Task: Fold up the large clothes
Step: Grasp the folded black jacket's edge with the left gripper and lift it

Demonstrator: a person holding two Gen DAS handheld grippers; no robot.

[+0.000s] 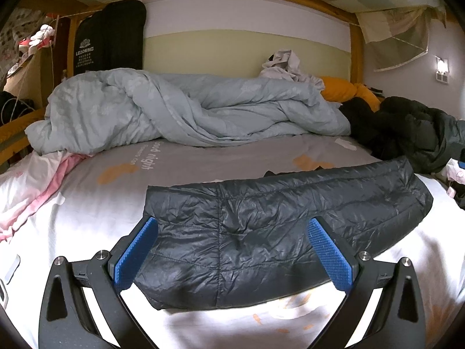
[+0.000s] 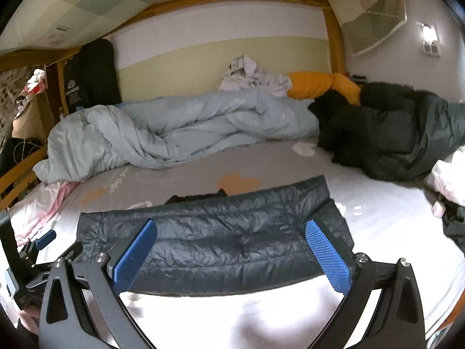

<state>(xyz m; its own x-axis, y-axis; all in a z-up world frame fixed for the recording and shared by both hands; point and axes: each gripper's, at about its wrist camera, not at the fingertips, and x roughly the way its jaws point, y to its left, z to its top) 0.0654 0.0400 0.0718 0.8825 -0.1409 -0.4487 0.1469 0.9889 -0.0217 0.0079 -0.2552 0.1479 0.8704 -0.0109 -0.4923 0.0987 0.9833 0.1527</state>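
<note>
Folded jacket (image 1: 279, 232) lies flat; both claws hover spread above it.

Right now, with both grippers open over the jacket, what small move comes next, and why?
Probably lower both grippers, left and right, onto the jacket's near edge and close. The jacket lies folded into a long band on the bed, both sets of jaws are wide open, holding nothing.

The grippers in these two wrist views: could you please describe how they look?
Both are alike. The left gripper and right gripper each have two black angular arms with triangular cut-outs and silver round bolts. The fingers carry flat blue pads with a fine knurled diamond texture. No cables or sleeves show.
</note>
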